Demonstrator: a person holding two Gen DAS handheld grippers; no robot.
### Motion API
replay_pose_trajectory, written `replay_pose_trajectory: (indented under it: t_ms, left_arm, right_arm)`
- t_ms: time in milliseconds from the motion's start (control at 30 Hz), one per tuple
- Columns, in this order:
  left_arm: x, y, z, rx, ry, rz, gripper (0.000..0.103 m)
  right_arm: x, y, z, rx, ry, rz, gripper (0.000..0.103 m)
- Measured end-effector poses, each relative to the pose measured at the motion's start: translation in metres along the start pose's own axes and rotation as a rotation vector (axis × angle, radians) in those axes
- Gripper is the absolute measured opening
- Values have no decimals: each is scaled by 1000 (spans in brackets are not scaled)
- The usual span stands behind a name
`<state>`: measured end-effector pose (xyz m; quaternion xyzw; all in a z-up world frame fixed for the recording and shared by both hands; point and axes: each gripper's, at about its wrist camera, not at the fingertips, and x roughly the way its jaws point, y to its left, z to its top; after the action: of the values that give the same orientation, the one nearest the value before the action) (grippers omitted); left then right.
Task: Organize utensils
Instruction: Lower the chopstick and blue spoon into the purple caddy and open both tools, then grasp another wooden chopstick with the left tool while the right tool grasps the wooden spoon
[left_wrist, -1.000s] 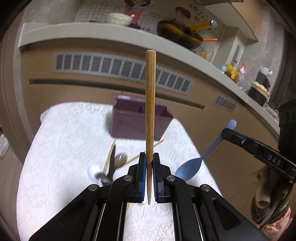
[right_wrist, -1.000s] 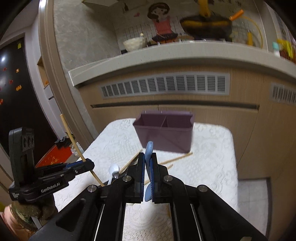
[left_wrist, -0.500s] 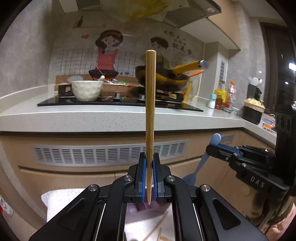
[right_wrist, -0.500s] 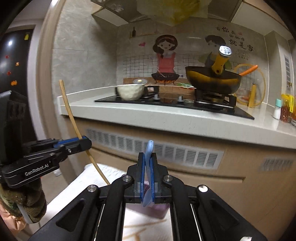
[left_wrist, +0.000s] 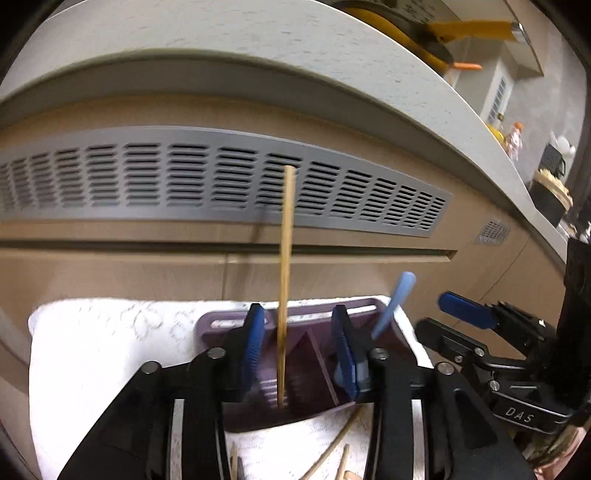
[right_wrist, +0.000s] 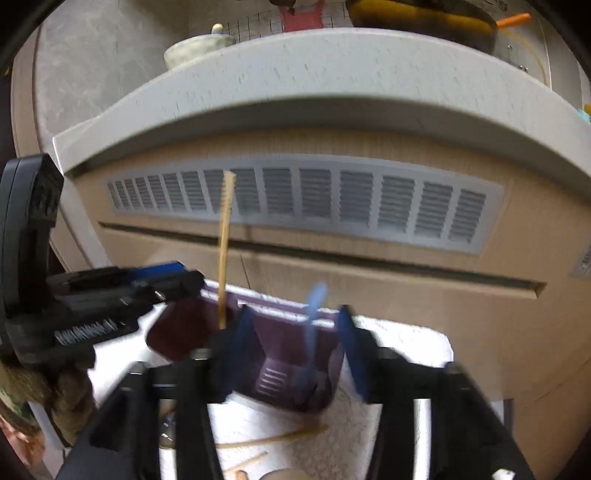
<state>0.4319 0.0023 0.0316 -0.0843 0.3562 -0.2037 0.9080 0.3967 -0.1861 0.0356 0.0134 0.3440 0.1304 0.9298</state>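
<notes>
You are working in a home kitchen. Note the speckled stone countertop, the wood-tone cabinet front with a grey ventilation grille, the yellow-handled wok and a bowl above.

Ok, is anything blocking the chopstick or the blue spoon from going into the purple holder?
Nothing visible does. The chopstick already stands in the left compartment of the purple holder, and the blue spoon in the right one. The left gripper and right gripper are both open.
</notes>
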Motion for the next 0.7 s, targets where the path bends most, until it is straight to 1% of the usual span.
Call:
replay_pose_trajectory:
  t_ms: [33,67,100,133,167,200,233,267,333,400,467,500,533,600,633,667,700]
  left_arm:
    - [-5,2,-6,-1,-8,9,44]
    - [-11,4,-13,2,-15,17,46]
    - [-17,6,-22,8,-20,32,51]
    - [-24,7,-31,13,-24,50,59]
    - [-31,7,-42,19,-29,67,63]
    - [-37,8,-54,28,-32,82,69]
    - [-43,9,-66,37,-33,94,71]
    - [-50,9,-79,53,-29,111,71]
    - [-61,9,-101,77,-3,132,71]
    - [-69,10,-118,72,28,147,71]
    - [-78,15,-135,41,49,148,71]
    - [-84,18,-144,24,59,149,71]
    - [-89,19,-153,12,68,149,71]
    - [-100,20,-174,-5,79,161,71]
    - [-103,19,-181,-7,84,168,71]
    - [-106,17,-189,-6,92,175,71]
    - [-108,14,-197,-2,101,179,71]
  right_arm:
    - [-2,-1,-6,-4,-3,-12,54]
    - [-5,-2,-12,-7,-9,-20,61]
    - [-8,-2,-18,-10,-14,-29,65]
    - [-13,-1,-26,-17,-26,-50,76]
    - [-19,0,-34,-26,-42,-78,87]
    - [-26,2,-43,-37,-58,-96,92]
    - [-30,2,-50,-43,-70,-105,99]
    - [-36,5,-61,-43,-79,-112,102]
    - [-46,12,-80,-39,-75,-131,102]
    - [-52,22,-98,-59,-53,-133,102]
    - [-54,27,-113,-80,-12,-124,102]
    - [-53,30,-123,-94,37,-111,102]
    - [-50,32,-130,-98,81,-88,100]
    - [-40,35,-142,-92,177,-36,75]
    - [-32,36,-150,-87,239,4,52]
    - [-25,38,-158,-77,289,35,42]
    - [-21,39,-161,-69,306,46,37]
